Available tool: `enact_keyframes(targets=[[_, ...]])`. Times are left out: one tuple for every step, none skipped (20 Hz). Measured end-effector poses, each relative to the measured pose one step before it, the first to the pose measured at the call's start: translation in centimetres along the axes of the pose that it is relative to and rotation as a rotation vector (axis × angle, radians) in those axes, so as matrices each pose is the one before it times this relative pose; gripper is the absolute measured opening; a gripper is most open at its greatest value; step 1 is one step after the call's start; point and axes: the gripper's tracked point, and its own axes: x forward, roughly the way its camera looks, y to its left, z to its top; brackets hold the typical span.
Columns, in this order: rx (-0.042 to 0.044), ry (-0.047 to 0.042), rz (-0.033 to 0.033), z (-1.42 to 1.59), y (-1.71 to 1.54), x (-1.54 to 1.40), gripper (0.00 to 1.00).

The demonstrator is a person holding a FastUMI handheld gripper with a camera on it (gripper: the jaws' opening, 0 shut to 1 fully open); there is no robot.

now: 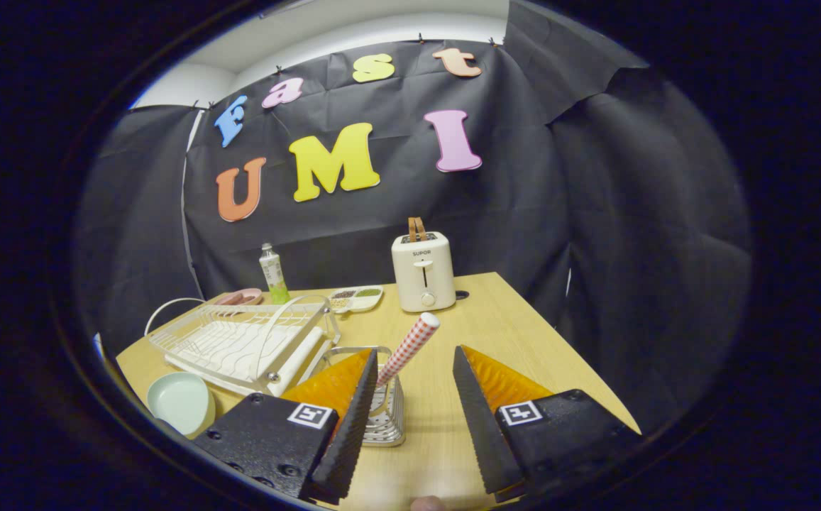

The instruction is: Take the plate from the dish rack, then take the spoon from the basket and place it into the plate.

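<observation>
A pale green plate (182,402) lies flat on the wooden table (516,333), in front of the white wire dish rack (243,342) and to the left of my left finger. The rack stands with nothing in its slots. The spoon's red-and-white checked handle (410,347) leans up and to the right out of a metal mesh basket (384,415). My left finger partly hides that basket. My gripper (411,362) is open, the handle rising just ahead of the gap close to the left fingertip, nothing pressed between the fingers.
A cream toaster (423,270) with toast in it stands at the back of the table. A green-and-white bottle (273,274), a pink dish (241,297) and a divided white snack tray (355,297) sit behind the rack. Bare tabletop stretches to the right of the basket.
</observation>
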Motion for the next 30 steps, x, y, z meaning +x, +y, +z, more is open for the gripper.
enact_keyframes(targets=[[0.00963,0.01064,0.01764,-0.135,0.272,0.426,0.66],[0.00918,0.01001,0.01347,-0.085,0.197,0.301,0.63],[0.01218,0.00859,0.00910,0.016,0.187,0.327,0.59],[0.00891,0.00657,0.00609,-0.097,0.119,0.194,0.54],[0.00334,0.00429,0.00939,-0.198,0.280,0.079,0.50],[-0.00049,0.00099,0.00542,0.034,0.277,0.021,0.46],[-0.00382,-0.00399,-0.00968,0.050,-0.208,-0.088,0.36],[0.00479,-0.00095,0.00867,0.093,0.383,-0.235,0.34],[0.00533,0.00222,0.00604,-0.037,0.463,-0.243,0.32],[0.00476,0.00314,-0.00012,0.051,0.228,-0.115,0.29],[0.00547,0.00277,0.00421,-0.096,0.446,-0.242,0.26],[0.00191,0.00251,0.00939,0.000,0.574,-0.397,0.25],[-0.00194,0.00203,0.00751,-0.010,0.583,-0.309,0.22],[-0.00220,0.00241,0.00680,-0.017,0.558,-0.302,0.20],[-0.00425,0.00155,-0.00190,0.001,0.458,-0.212,0.16],[-0.00526,-0.00029,-0.00538,0.092,0.322,-0.075,0.14],[-0.01201,-0.00847,-0.02421,0.244,0.053,-0.214,0.12],[-0.01168,-0.00846,-0.01752,0.268,-0.032,-0.190,0.11],[-0.00130,-0.00860,-0.00373,0.276,0.583,-0.513,0.10],[-0.00520,-0.00958,-0.01223,0.390,0.265,-0.435,0.10],[-0.00767,-0.01522,-0.02318,0.541,-0.180,-0.264,0.09],[-0.00652,-0.02234,-0.02200,0.838,-0.050,-0.521,0.10],[-0.00988,-0.02567,-0.02009,0.886,0.182,-0.824,0.09],[-0.01228,-0.02464,-0.01413,0.908,0.332,-0.911,0.09],[-0.01189,-0.02601,-0.00931,0.893,0.540,-1.076,0.09],[-0.00813,-0.02652,-0.00939,0.976,0.523,-1.009,0.09],[-0.00255,-0.02636,-0.00572,0.994,0.638,-1.182,0.09],[0.00488,-0.02395,0.00368,0.876,1.005,-1.161,0.09],[0.00482,-0.01703,0.00841,0.541,1.267,-1.155,0.09],[0.00579,-0.00969,0.01388,0.227,1.415,-1.042,0.09]])
